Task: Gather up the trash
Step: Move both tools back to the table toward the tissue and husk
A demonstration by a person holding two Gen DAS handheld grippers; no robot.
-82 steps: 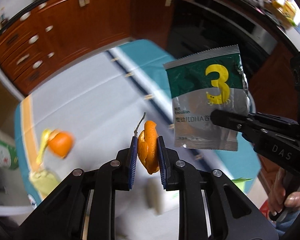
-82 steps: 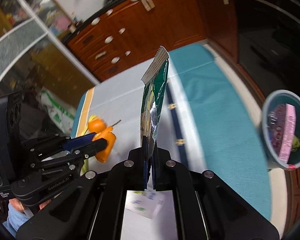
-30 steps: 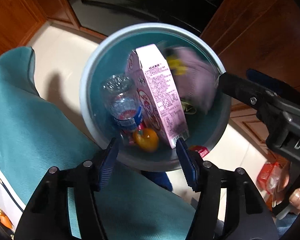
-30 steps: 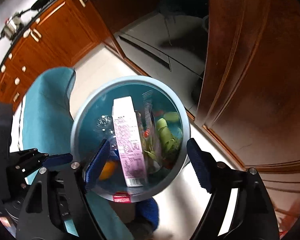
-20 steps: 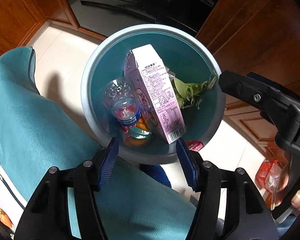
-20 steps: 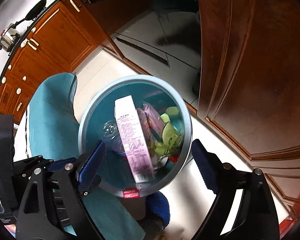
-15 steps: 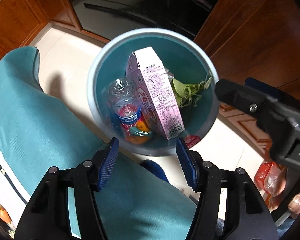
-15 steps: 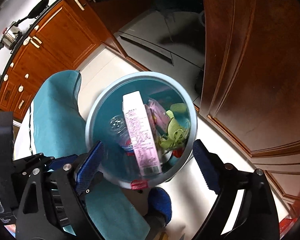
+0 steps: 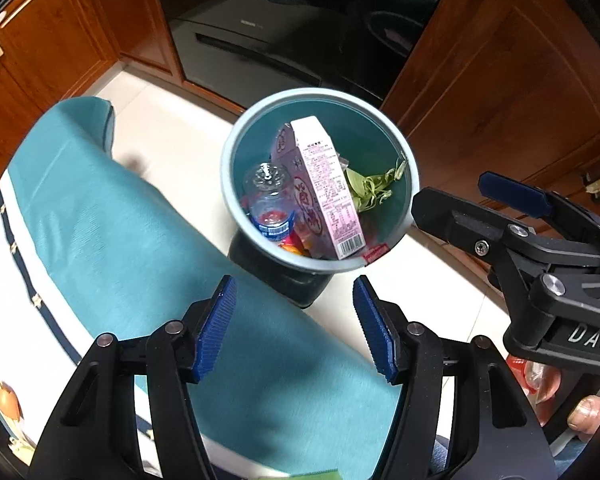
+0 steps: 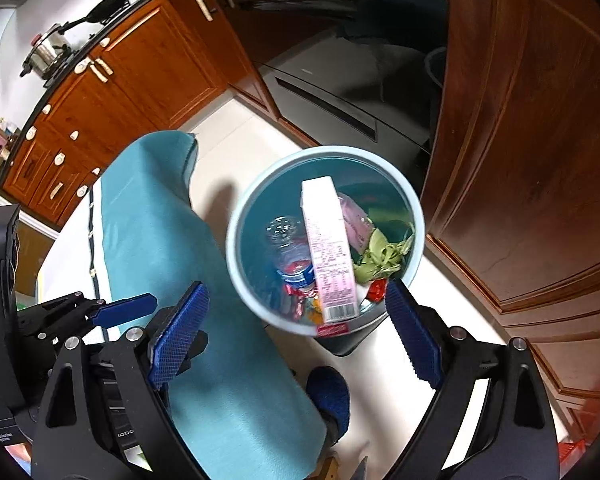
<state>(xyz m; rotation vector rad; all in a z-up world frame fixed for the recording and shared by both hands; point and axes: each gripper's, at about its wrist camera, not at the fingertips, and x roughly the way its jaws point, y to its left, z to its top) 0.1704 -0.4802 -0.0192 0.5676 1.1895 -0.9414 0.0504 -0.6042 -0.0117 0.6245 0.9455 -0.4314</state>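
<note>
Pale tiled floor [image 9: 172,148] and wood cabinets [image 10: 140,72] ahead of both grippers. Left gripper [image 9: 296,326] and right gripper [image 10: 296,332] open, empty; bin [image 9: 236,140] just beyond fingertips, holding carton [image 9: 324,184], bottle [image 9: 268,200], leaves [image 9: 370,190]. Bin bottom hidden under trash.

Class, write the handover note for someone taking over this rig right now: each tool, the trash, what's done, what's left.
Left tool: open, empty.
Right tool: open, empty.
Both hang above the blue bin on the floor beside the table.
In the bin: pink carton, plastic bottle, green leaves, orange scraps.
Left: an orange piece shows at the table's edge; check the table for more trash.
</note>
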